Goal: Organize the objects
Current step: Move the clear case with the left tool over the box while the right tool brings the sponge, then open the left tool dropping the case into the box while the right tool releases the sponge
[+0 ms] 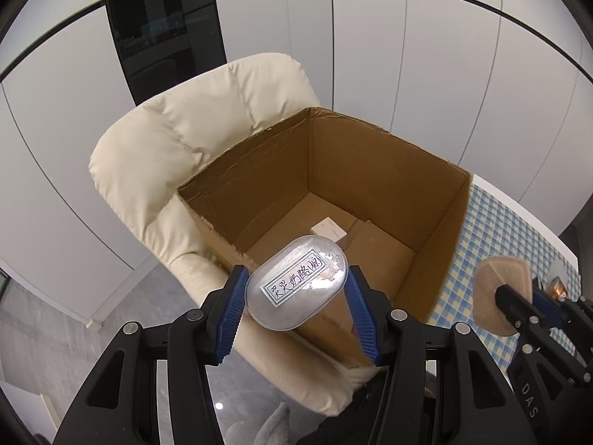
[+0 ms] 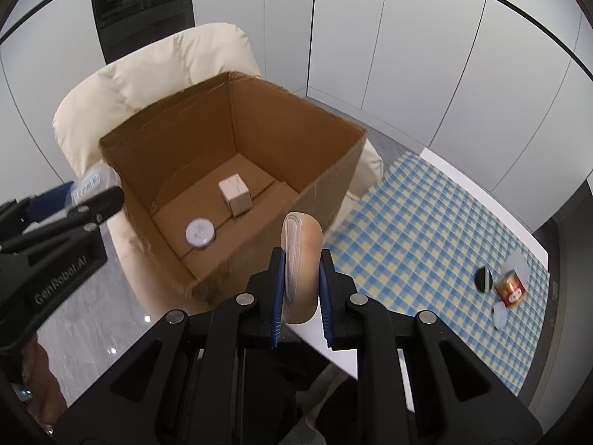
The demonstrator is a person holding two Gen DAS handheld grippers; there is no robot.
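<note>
Open cardboard box (image 2: 281, 137) sits on cream armchair, flaps up. On its floor: small white cube carton (image 2: 235, 193), far centre; round white-lidded jar (image 2: 200, 233), near left. Oval labelled container (image 1: 296, 282) held over near rim. Tan wedge-shaped piece (image 2: 302, 259) held edge-on at right.

One cardboard box (image 2: 322, 170), one white cube (image 2: 236, 194), one round jar (image 2: 200, 233), one armchair (image 1: 178, 141), two grippers.
</note>
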